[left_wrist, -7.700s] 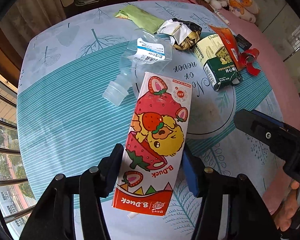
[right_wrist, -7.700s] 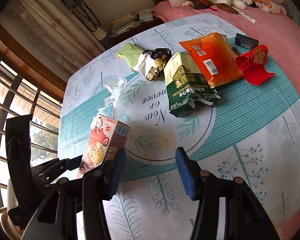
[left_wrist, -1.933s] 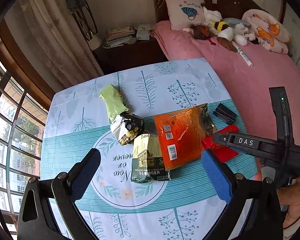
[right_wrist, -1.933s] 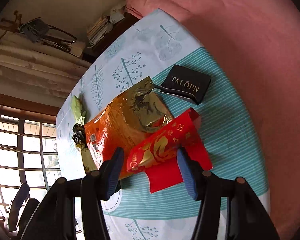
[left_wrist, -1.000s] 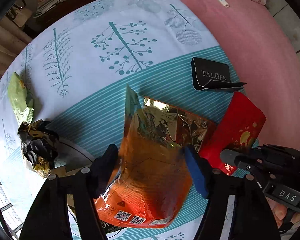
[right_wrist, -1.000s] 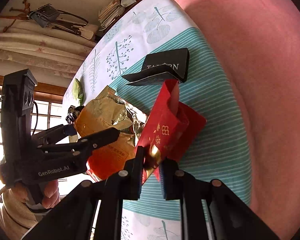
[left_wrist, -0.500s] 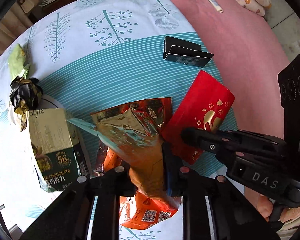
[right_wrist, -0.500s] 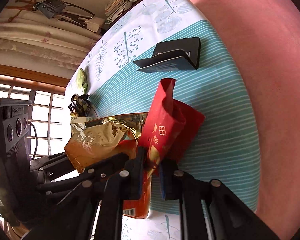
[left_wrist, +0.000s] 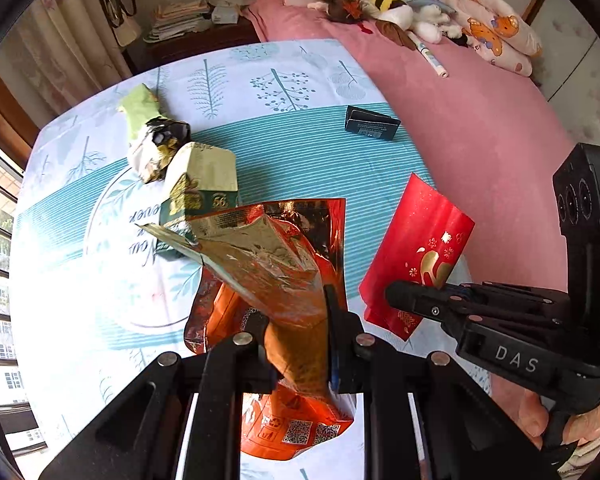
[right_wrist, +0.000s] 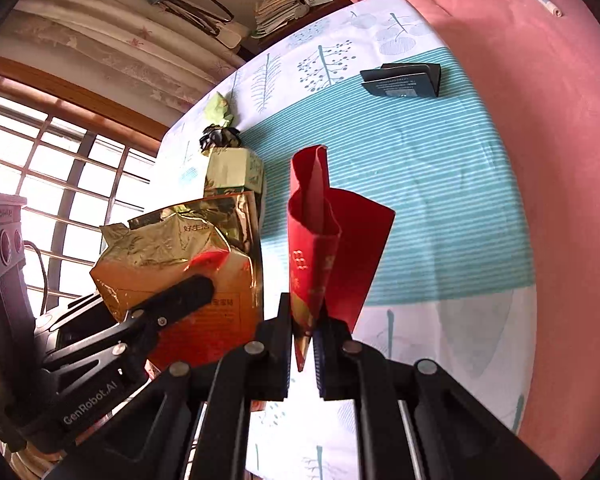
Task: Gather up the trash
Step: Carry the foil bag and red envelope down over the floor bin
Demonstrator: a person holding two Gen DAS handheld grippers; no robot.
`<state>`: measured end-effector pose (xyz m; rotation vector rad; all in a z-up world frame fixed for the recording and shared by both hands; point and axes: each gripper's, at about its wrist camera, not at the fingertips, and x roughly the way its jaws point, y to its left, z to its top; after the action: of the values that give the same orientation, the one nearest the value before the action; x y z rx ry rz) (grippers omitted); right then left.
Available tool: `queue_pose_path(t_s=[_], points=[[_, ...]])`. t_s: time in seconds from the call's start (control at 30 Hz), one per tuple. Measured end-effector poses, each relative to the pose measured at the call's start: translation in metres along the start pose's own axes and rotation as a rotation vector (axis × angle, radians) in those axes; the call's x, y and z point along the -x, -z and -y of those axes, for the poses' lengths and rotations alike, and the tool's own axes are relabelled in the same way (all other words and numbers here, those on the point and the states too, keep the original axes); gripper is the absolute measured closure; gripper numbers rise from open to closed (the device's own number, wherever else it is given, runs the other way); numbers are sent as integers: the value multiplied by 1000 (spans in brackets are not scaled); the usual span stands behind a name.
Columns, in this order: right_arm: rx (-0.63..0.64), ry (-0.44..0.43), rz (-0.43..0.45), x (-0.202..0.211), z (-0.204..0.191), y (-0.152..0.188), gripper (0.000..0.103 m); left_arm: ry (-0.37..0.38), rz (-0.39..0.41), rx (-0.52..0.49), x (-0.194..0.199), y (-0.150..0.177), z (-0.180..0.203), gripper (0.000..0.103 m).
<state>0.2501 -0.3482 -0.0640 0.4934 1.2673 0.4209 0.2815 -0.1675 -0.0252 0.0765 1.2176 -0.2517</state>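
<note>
A: What carries the trash?
B: The tabletop (left_wrist: 308, 152), under a leaf-print cloth, beside a pink bed (left_wrist: 480, 128).

A: And the biggest piece?
B: The orange foil bag (left_wrist: 284, 272) hangs crumpled above the cloth, pinched by the left tool (left_wrist: 296, 344).

A: The right tool (right_wrist: 303, 340)?
B: Its jaws are closing on the red envelope (right_wrist: 312, 256), which stands up between them, off the cloth.

A: What lies on the cloth?
B: A green chocolate box (left_wrist: 200, 188), touching a crumpled dark wrapper (left_wrist: 160, 150); behind that, a pale green wrapper (left_wrist: 140, 112); well apart, a small dark folded box (left_wrist: 372, 124), possibly a card sleeve.
</note>
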Motion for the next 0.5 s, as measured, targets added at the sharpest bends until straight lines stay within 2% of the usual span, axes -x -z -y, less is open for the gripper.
queue_pose_path(t_s=[0.2, 0.5], points=[[39, 24, 59, 26, -43, 65, 94, -4, 69, 5, 57, 75, -20, 88], [53, 72, 119, 42, -96, 189, 94, 17, 129, 8, 116, 197, -44, 87]])
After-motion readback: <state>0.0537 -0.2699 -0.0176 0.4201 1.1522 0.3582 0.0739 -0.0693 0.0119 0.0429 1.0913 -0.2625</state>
